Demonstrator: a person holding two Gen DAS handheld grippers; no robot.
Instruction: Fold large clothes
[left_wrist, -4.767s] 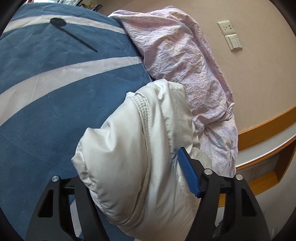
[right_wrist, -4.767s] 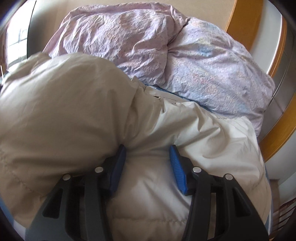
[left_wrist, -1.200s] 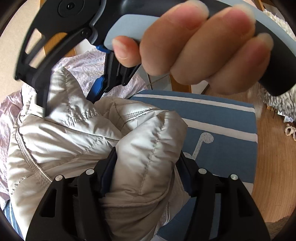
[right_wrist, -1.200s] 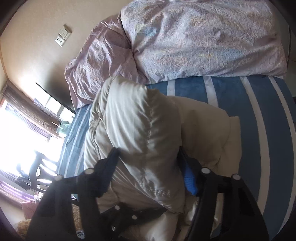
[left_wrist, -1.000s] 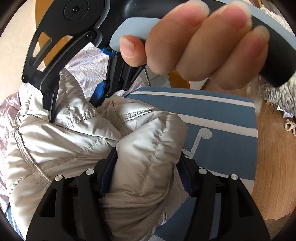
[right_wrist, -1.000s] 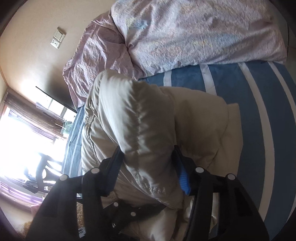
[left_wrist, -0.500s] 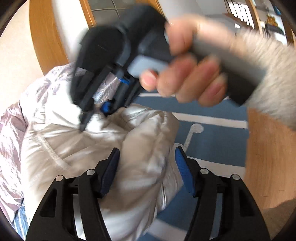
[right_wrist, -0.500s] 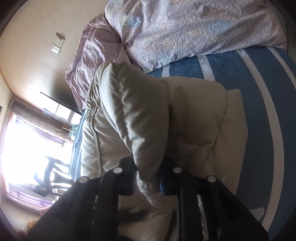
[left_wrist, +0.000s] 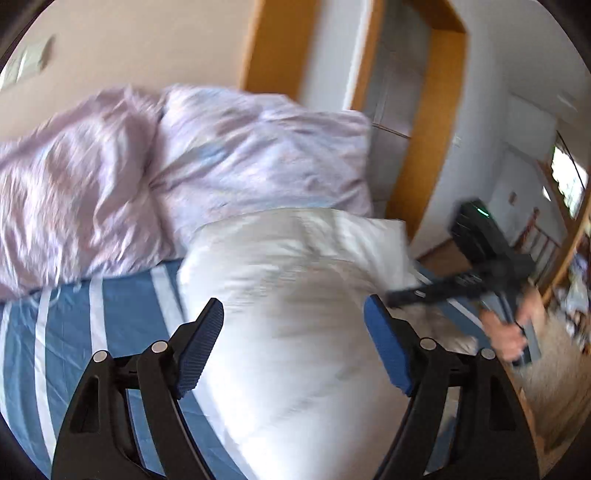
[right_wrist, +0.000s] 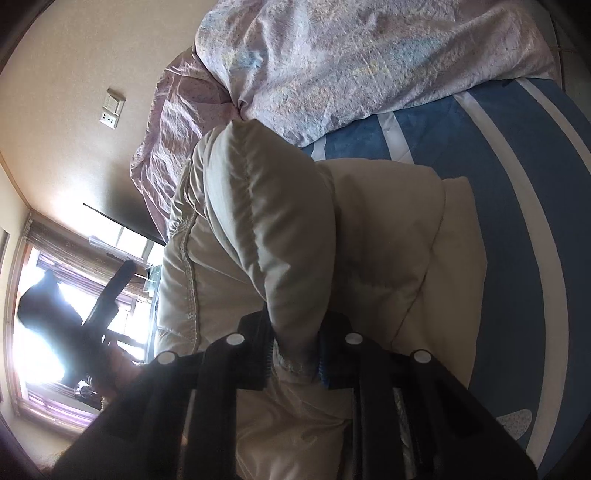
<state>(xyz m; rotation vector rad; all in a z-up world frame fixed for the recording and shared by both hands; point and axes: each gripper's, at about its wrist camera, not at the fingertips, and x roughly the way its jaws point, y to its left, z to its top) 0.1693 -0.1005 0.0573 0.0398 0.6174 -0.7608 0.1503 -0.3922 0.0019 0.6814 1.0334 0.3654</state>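
Duvet: lilac, crumpled, at the far left of the left wrist view, against the wall; beside it lies a pillow in the same cloth
Bed: blue cover with white stripes; bare at the lower left of that view
Jacket: pale quilted, puffy, lying on the bed just in front of the pillow; blurred in the left wrist view
Left gripper: jaws opening; blue pads wide apart, clear of the cloth; the jacket shows between and beyond them, unpressed
Right gripper: jaws drawn close together, pinching a thick padded fold of the jacket near its stitched edge; the fold rises from the pads toward the duvet
Hand: at the right edge of the left wrist view, holding the right gripper's handle, blurred
Room: beige wall with a socket plate; a bright window at the left of the right wrist view; a wooden frame behind the pillow
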